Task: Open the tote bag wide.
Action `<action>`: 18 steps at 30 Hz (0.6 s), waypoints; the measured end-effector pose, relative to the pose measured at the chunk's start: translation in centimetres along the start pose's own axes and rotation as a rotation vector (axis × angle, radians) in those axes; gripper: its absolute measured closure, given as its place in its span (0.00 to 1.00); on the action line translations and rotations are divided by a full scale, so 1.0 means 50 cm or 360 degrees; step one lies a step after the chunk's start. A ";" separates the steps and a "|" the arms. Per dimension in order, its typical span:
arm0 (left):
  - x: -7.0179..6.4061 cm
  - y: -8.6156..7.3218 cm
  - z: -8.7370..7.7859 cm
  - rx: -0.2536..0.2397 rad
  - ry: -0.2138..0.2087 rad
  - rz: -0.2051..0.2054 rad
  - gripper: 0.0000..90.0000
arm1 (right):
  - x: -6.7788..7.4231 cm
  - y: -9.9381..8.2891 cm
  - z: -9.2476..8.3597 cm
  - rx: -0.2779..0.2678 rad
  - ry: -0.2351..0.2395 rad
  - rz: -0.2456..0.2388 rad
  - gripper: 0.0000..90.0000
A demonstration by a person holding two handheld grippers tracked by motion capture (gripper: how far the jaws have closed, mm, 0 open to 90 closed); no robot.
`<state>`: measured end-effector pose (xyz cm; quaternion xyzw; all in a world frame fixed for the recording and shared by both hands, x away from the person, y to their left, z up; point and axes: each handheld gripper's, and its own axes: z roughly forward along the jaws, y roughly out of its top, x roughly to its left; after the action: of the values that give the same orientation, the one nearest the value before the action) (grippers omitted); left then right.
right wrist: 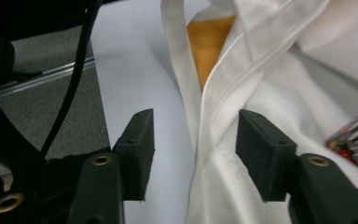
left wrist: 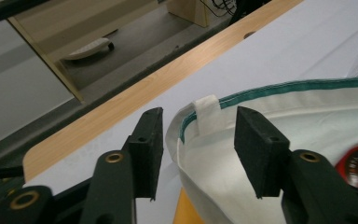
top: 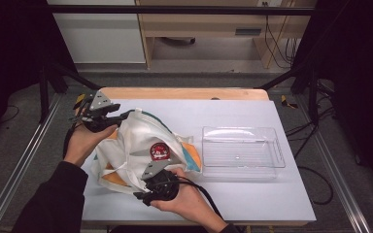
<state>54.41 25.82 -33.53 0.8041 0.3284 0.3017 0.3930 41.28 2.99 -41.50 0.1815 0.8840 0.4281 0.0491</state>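
- While your two grippers sit at opposite edges of the white tote bag (top: 136,145), the bag lies crumpled on the white table top (top: 252,199), left of centre in the high view.
- Your left gripper (top: 108,116) is at the bag's upper left corner in that view; your right gripper (top: 148,187) is at its lower edge, near the bottom centre of the frame.
- In the left gripper view, your left gripper (left wrist: 198,154) has its jaws parted, with the green-trimmed rim (left wrist: 298,86) and a small white fabric loop (left wrist: 209,114) standing between them; the pads do not press on the cloth, so you hold nothing.
- In the right gripper view, your right gripper (right wrist: 196,154) is likewise parted, with a folded white seam of the bag (right wrist: 214,107) running up between the jaws, loose and ungripped.
- A round red printed badge (top: 159,151) shows on the bag's middle, and orange and teal panels (top: 193,155) peek out at its right edge.
- A clear plastic tray (top: 277,160) sits to the right of the bag, just beside it, in the right half of the high view.
- A bare wooden strip (top: 184,93) runs along the table's far edge, at the top of the table.
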 end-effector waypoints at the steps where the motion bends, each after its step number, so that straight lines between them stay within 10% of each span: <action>1: -0.010 0.001 -0.026 -0.0019 0.0026 -0.0002 0.55 | 0.000 0.004 -0.008 -0.0007 -0.0034 0.0005 0.44; 18: -0.122 -0.104 -0.158 -0.0101 0.0055 -0.0086 0.38 | -0.064 0.096 -0.155 -0.0023 -0.0320 -0.0039 0.22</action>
<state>43.33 27.04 -35.21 0.7769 0.3470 0.3150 0.4205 43.74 -1.19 -33.11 0.2122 0.8737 0.4134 0.1440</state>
